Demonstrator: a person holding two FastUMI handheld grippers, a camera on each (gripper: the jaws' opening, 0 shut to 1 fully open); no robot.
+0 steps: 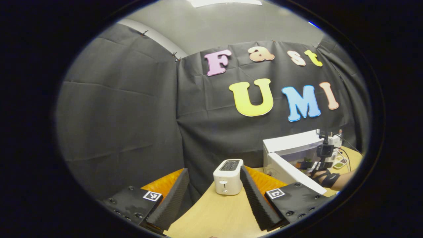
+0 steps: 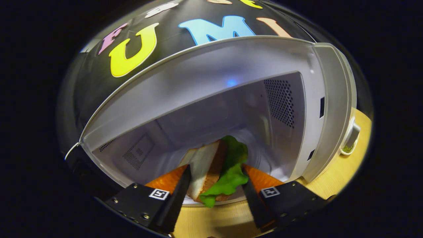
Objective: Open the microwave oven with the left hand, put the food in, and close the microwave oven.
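Left gripper (image 1: 214, 198): we see its jaws spread wide with nothing between them, held above the light wooden tabletop (image 1: 218, 215). Straight ahead through the gap stands a white two-slot toaster (image 1: 228, 177), upright near the table's back edge, clear of both fingers.

In the left gripper view, off to the right, sits the white box-shaped microwave oven (image 1: 292, 148). Its white door (image 1: 295, 173) is swung open toward us. The other gripper (image 1: 322, 158) and the hand (image 1: 325, 178) holding it, in a dark wrist strap, are at the oven's opening.

Right gripper (image 2: 216, 186): the jaws are open wide, at the mouth of the microwave oven (image 2: 231, 99). Between the fingers sits the food: a sandwich of white bread, a brown filling layer and green lettuce (image 2: 214, 172), tilted on edge at the front of the oven's pale cavity. The left finger (image 2: 180, 193) looks to be touching the bread; the right finger (image 2: 249, 195) stands just off the lettuce. We cannot tell whether the sandwich rests on the cavity floor or leans on the finger.

At the oven's right side a small white container with something green in it (image 2: 348, 145) sits on the table.
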